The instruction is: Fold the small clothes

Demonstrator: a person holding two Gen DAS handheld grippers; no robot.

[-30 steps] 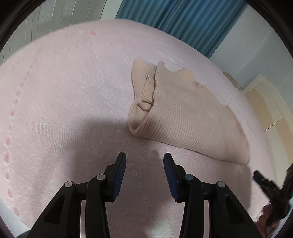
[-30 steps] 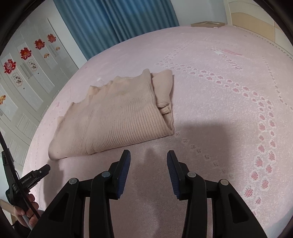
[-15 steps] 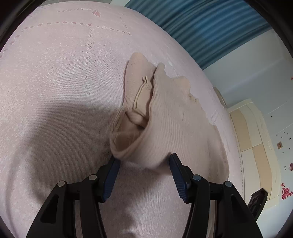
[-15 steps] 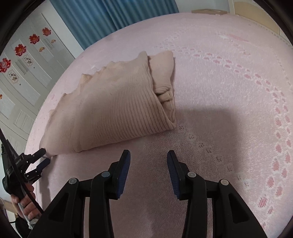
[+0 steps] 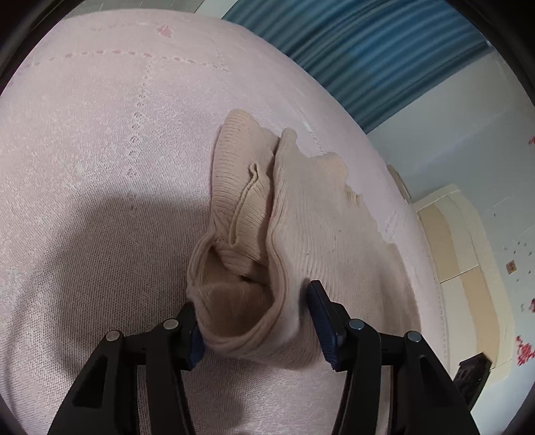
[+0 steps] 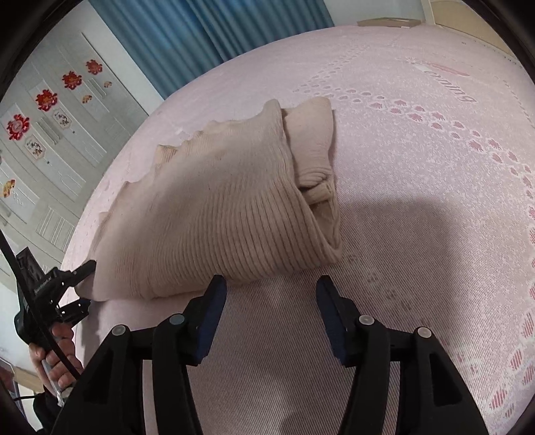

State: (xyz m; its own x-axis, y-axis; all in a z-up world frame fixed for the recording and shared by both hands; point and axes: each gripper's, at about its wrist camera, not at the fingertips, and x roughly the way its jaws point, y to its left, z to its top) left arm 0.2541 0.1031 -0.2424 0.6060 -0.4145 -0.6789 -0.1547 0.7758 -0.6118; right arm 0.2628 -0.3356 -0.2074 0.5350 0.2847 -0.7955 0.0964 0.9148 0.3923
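A beige ribbed knit garment [image 5: 317, 217] lies folded on the pink bed cover [image 5: 100, 134]. My left gripper [image 5: 254, 301] straddles its near corner. The fabric bulges between the jaws and hides the left fingertip. The jaws are closing, and the right pad's face still shows. In the right wrist view the garment [image 6: 217, 207] lies just past my right gripper [image 6: 271, 282]. Its jaws are opening with only bed cover [image 6: 418, 167] between them, and its left fingertip is close to the garment's near edge. At the garment's left corner I see the left gripper [image 6: 80, 284], held by a hand [image 6: 60, 351].
Blue curtains [image 6: 200, 30] hang behind the bed. White wardrobe doors with red flower stickers [image 6: 46, 100] stand to the left of it in the right wrist view. A cream cabinet [image 5: 468, 241] is beyond the bed's edge in the left wrist view.
My left gripper moved forward onto the garment's near corner and its jaws widened around the fabric. My right gripper came closer to the garment's edge and its jaws spread wider.
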